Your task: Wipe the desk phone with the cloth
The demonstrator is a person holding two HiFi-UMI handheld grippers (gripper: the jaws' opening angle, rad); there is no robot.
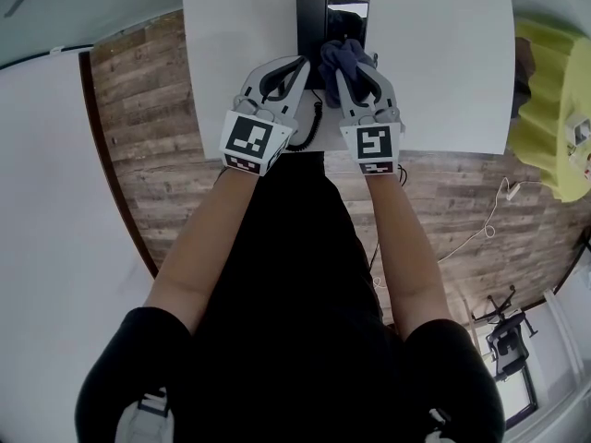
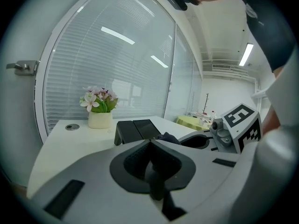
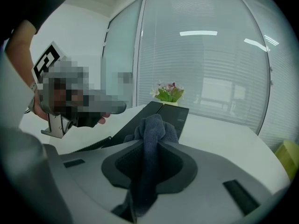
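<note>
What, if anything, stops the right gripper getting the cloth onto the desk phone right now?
Probably nothing, so yes: the right gripper is shut on the cloth, which is right at the desk phone. The left gripper lies beside it, not across the way.

The desk phone [image 1: 331,17] was black plastic, its face glossy enough to throw back the ceiling light, its coiled cord [image 1: 317,118] duller. The cloth [image 3: 152,129] looked a soft, dark blue knit, matt and faintly ribbed. The left gripper [image 2: 150,142] and the right gripper [image 1: 341,73] had smooth matt grey plastic shells with black, finely textured pads [image 2: 133,160]. The table [image 1: 443,63] was smooth white; the floor [image 1: 138,109] was something else entirely — rough-grained wood planks.
</note>
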